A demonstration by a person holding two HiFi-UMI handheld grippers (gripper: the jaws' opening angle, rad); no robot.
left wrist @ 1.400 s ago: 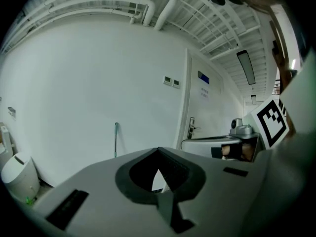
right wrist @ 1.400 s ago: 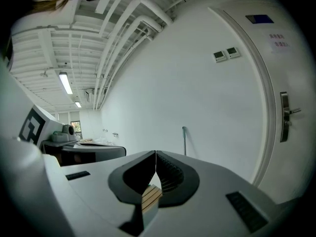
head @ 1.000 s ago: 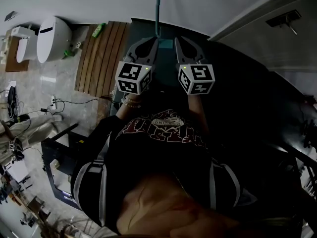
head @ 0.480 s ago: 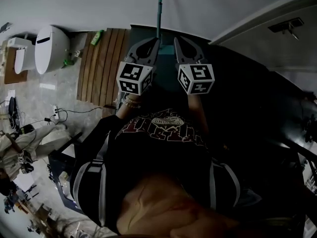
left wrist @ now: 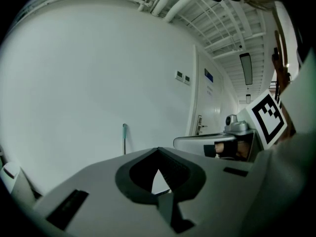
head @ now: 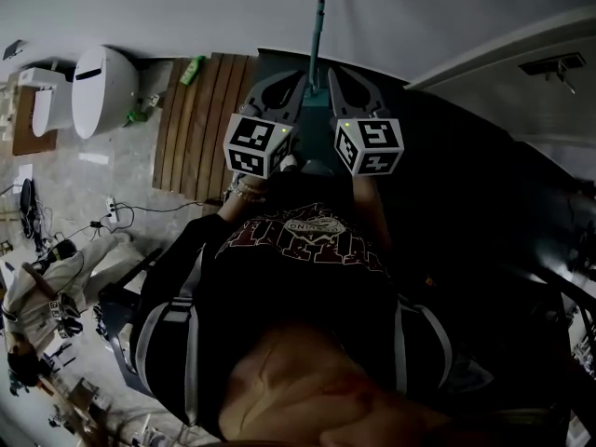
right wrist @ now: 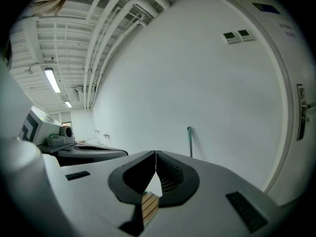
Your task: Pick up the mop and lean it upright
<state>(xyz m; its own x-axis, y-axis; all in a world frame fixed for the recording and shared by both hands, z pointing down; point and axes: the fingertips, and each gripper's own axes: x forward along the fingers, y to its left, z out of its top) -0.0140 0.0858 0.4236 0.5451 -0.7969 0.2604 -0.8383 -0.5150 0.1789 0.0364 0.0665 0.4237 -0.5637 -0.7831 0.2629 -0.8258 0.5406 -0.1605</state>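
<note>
— Where do we find the mop (head: pixel 317 21)?
— We see it standing upright against the white wall (head: pixel 168 7), a thin handle with a teal grip, straight ahead of both our tools.
— Are we holding it?
— No. Our left gripper (left wrist: pixel 158 151) has its jaws pressed together at the tips with nothing between them. Our right gripper (right wrist: pixel 156 154) is the same, tips meeting and empty. Both point toward the wall and stop short of it, and neither touches the mop.
— What else do we see along that wall?
— A wooden slatted mat (head: pixel 200 119) lies on the floor at the wall's foot, on the left in our head view. Further left along the wall stands a white toilet (head: pixel 101 87). A small green bottle (head: pixel 191 66) lies between mat and toilet, close to the wall. In the right gripper view a door (right wrist: pixel 296 132) sits in the same wall, toward its right end.
</note>
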